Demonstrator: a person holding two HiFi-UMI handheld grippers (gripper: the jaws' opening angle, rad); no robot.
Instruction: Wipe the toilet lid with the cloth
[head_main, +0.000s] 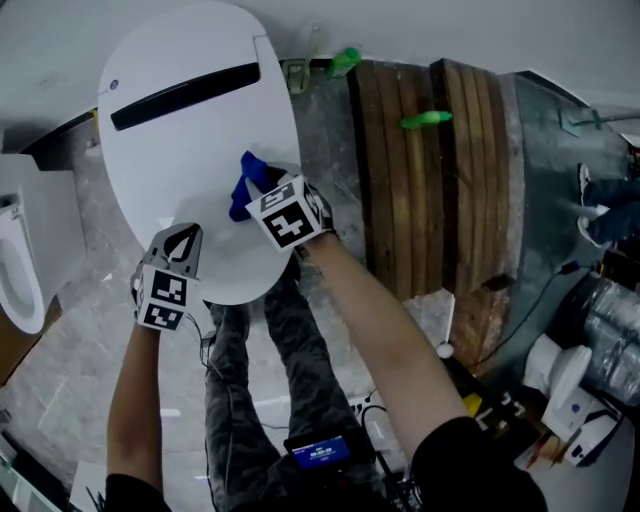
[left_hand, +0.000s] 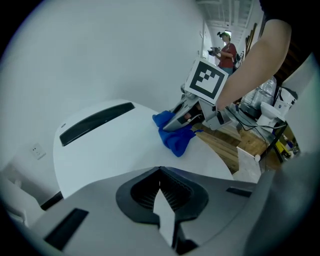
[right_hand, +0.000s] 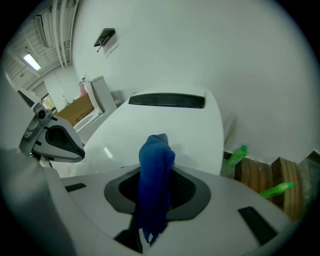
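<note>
The head camera is high up and looks almost straight down on the toilet lid. The left gripper camera sits low at the lid's near edge and looks across it at the right gripper close by. The right gripper camera sits close over the lid and looks to its far end and the wall. All three see the lid's black bar.

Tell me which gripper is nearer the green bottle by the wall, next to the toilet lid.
Right. The right gripper, shut on the blue cloth, works the toilet lid on the side toward the green bottle. The left gripper, shut and empty, sits at the lid's front edge, farther off.
</note>
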